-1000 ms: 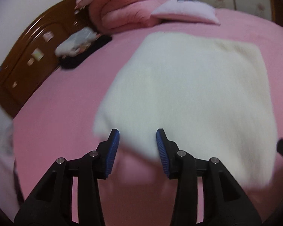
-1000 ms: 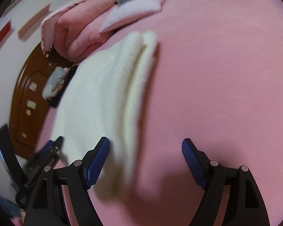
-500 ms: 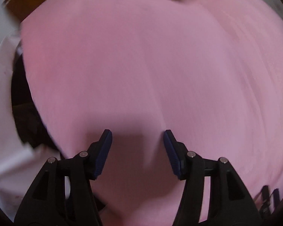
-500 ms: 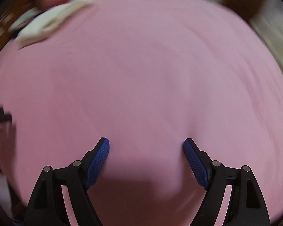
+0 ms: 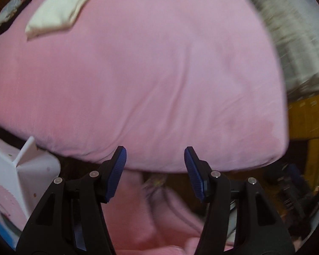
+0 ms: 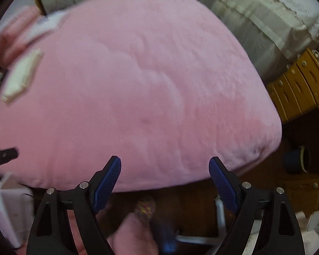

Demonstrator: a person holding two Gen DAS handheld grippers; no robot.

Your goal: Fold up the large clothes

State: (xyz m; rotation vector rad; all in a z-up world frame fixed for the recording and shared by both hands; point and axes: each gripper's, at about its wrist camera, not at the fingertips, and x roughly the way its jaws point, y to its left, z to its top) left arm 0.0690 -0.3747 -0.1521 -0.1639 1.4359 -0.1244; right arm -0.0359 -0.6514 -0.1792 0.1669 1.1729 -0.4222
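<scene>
While my left gripper (image 5: 155,159) gapes empty and my right gripper (image 6: 164,170) opens empty, the folded cream garment (image 5: 57,10), seemingly unlabelled, lies far off.

Folded cream garment (image 5: 57,13) far across pink bed (image 5: 159,74)

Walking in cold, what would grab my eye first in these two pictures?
A big pink bed cover fills nearly everything. Far off, near its top left corner, a small cream garment lies folded flat. At the bottom of each picture two black, blue-tipped fingers frame the view: the left gripper and the right gripper, both empty over the bed's near edge, the right one's jaws opening.
</scene>
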